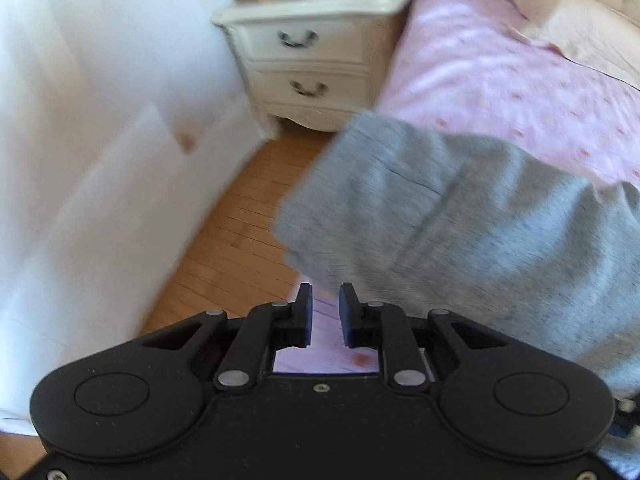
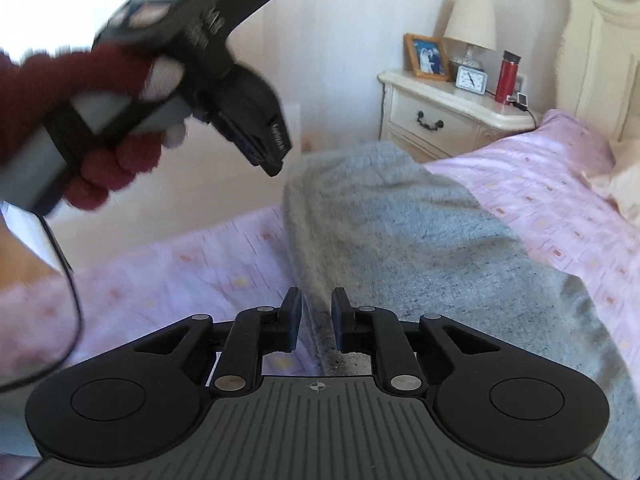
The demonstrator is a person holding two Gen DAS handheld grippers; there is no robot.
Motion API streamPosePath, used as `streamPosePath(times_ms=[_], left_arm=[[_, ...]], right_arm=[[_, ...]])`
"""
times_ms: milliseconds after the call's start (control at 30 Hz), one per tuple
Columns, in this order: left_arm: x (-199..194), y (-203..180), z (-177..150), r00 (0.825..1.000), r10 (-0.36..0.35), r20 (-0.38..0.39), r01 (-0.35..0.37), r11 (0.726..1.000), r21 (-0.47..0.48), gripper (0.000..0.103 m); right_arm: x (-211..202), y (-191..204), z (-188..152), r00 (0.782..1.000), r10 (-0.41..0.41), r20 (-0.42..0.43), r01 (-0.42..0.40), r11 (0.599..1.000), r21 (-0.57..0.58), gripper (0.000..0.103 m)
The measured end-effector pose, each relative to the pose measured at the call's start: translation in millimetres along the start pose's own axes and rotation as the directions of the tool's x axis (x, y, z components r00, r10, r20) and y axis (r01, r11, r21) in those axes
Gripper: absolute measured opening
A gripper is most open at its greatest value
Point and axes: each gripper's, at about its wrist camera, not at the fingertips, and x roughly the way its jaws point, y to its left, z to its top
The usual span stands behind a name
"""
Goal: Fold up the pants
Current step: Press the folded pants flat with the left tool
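Note:
The grey pants (image 1: pixel 460 216) lie on the pink bedspread (image 1: pixel 500 80), one end reaching over the bed's edge toward the floor. My left gripper (image 1: pixel 325 304) is open and empty, just off the near-left edge of the pants. In the right wrist view the pants (image 2: pixel 400 232) stretch away ahead. My right gripper (image 2: pixel 316 308) is open, its jaws on either side of the pants' near left edge, not closed on it. The left gripper (image 2: pixel 272 148) shows there too, held in a red-gloved hand above the pants' far left end.
A cream nightstand (image 1: pixel 316 52) stands beside the bed with a photo frame (image 2: pixel 428 56), clock (image 2: pixel 472 78), red bottle (image 2: pixel 507 76) and lamp (image 2: pixel 470 20). Wooden floor (image 1: pixel 240 232) lies between the bed and a white wall (image 1: pixel 100 120). A pillow (image 1: pixel 568 20) lies by the headboard.

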Motion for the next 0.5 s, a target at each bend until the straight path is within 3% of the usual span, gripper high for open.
streamPosePath(times_ms=[67, 167, 233, 367, 433, 500], left_arm=[[-9.2, 5.5, 1.6, 0.999, 0.015, 0.036, -0.014, 0.999, -0.033, 0.025], [-19.5, -5.3, 8.5, 0.996, -0.045, 0.073, 0.045, 0.999, -0.009, 0.025], [-23.0, -22.0, 10.2, 0.988, -0.136, 0.072, 0.134, 0.991, 0.029, 0.026], [-24.2, -61.7, -2.0, 0.965, -0.262, 0.028, 0.256, 0.956, 0.140, 0.027], [-21.6, -75.5, -13.3, 0.958, -0.287, -0.002, 0.281, 0.938, 0.205, 0.031], [-11.9, -83.8, -22.5, 0.967, -0.253, -0.027, 0.251, 0.933, 0.256, 0.031]], right_arm=[[-11.5, -12.6, -1.3, 1.000, 0.010, 0.029, -0.013, 0.995, 0.098, 0.016], [-19.9, -37.9, -5.1, 0.999, -0.050, 0.015, 0.046, 0.980, 0.194, 0.016], [-22.2, -47.8, -10.9, 0.995, -0.095, -0.031, 0.099, 0.974, 0.203, 0.016], [-29.2, -42.1, -31.7, 0.989, -0.113, -0.091, 0.130, 0.972, 0.198, 0.016], [-28.7, -35.2, -47.9, 0.981, -0.127, -0.149, 0.153, 0.972, 0.177, 0.016], [-28.3, -29.2, -62.1, 0.970, -0.131, -0.206, 0.169, 0.969, 0.179, 0.016]])
